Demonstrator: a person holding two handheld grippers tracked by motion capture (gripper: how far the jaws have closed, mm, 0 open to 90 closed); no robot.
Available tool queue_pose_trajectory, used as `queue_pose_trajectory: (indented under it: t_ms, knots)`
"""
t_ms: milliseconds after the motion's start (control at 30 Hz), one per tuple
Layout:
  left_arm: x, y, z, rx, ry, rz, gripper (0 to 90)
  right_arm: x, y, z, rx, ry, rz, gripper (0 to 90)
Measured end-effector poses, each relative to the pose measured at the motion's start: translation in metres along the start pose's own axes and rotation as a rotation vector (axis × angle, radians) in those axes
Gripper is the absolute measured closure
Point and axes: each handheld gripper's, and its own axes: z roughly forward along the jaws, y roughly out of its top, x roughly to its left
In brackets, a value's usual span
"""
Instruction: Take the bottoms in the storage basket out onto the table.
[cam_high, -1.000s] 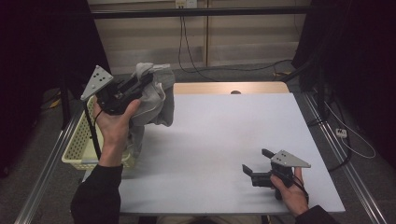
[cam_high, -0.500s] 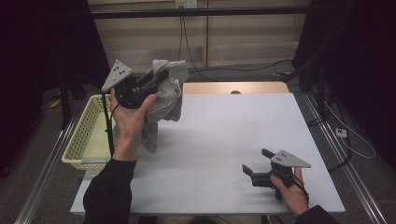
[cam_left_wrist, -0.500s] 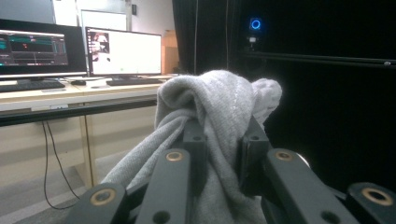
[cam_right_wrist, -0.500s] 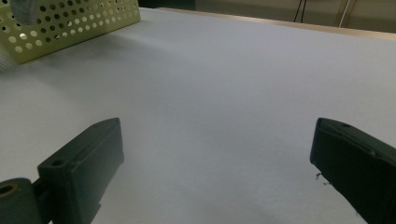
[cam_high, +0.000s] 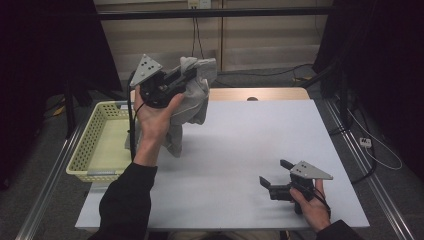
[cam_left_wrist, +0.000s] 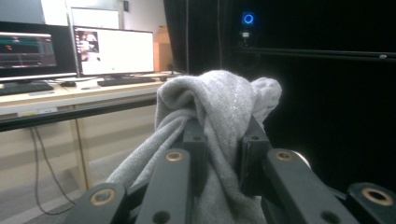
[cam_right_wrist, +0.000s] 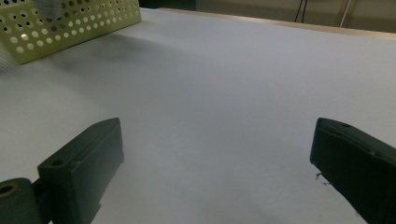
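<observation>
On the white table (cam_high: 240, 150), ringed by dark curtains, I hold my left gripper (cam_high: 187, 76) clamped on a grey sweater (cam_high: 192, 102), lifted over the table's left edge beside the yellow perforated basket (cam_high: 97, 145). My right gripper (cam_high: 272, 175) rests near the front, jaws spread wide on nothing.

The left tool (cam_left_wrist: 223, 154) has its two black jaws clamped on a bunched grey cloth (cam_left_wrist: 219, 107), which bulges above them and hangs between them. Beyond the tool's left side, monitors (cam_left_wrist: 112, 51) glow on a desk (cam_left_wrist: 70, 95).
</observation>
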Motion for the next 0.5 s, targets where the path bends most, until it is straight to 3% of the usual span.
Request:
queue_pose_trajectory:
  t_ms: [500]
  knots:
    - [-0.02,-0.008,0.025,0.027,-0.049,-0.018,77.7,0.0,0.0,0.0,0.001,0.003,-0.002,2.7]
